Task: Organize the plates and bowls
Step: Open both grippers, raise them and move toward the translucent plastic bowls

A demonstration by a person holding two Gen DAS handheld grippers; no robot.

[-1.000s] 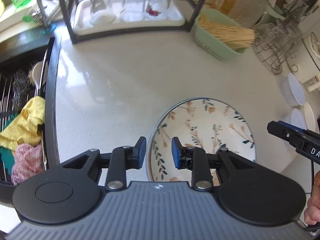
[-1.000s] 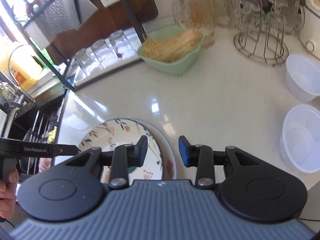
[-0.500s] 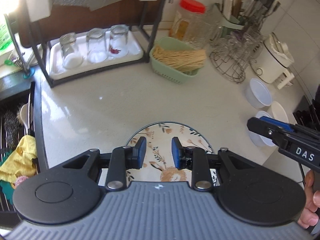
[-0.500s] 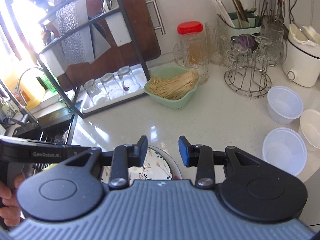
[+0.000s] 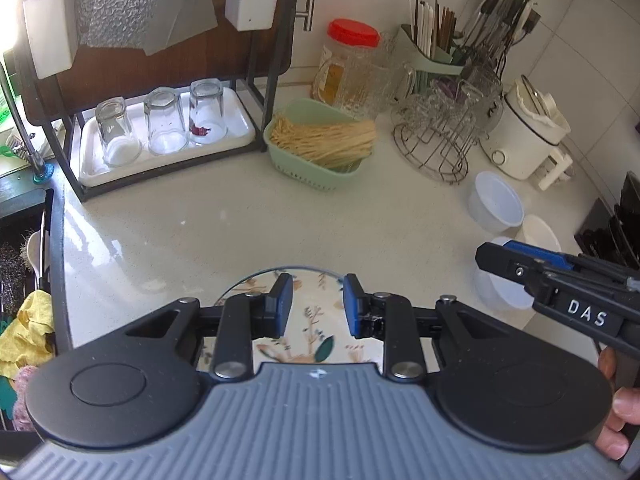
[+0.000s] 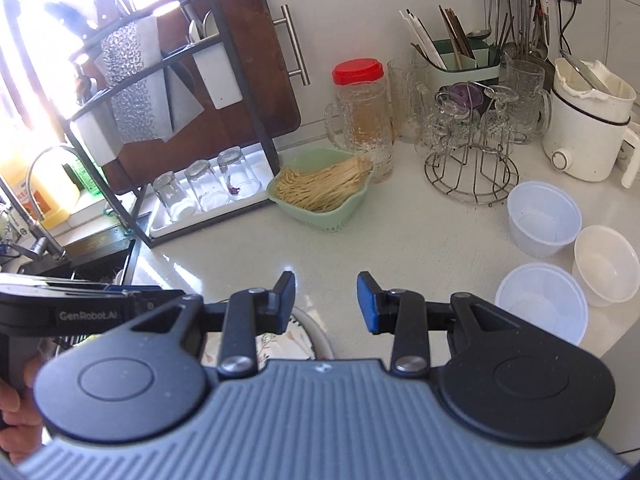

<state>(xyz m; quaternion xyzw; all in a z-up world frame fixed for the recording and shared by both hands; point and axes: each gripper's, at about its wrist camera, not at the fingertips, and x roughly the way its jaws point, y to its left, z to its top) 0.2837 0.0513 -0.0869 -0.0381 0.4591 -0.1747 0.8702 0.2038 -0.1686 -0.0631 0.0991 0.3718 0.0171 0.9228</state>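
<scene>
A floral-patterned plate point(image 5: 316, 316) lies on the white counter right under my left gripper point(image 5: 317, 304), which is open and empty above it. Part of the plate point(image 6: 298, 342) shows in the right wrist view behind my right gripper point(image 6: 326, 300), also open and empty. Three white bowls stand at the right: a near one point(image 6: 540, 300), a far one point(image 6: 544, 220) and a cream one point(image 6: 606, 266). The far bowl point(image 5: 498, 202) also shows in the left wrist view, where the right gripper's body point(image 5: 560, 280) covers the near bowl.
A green basket of noodles point(image 6: 320, 194) stands mid-counter. A black rack with three upturned glasses point(image 5: 164, 128) is at the back left. A wire glass stand point(image 6: 472, 160), a red-lidded jar point(image 6: 360, 108) and a white pot point(image 6: 588, 132) line the back. The sink point(image 5: 24, 280) is at left.
Both grippers have pulled back and tilted up from the plate. The view now takes in the whole counter, and the plate sits lower and mostly hidden behind the grippers.
</scene>
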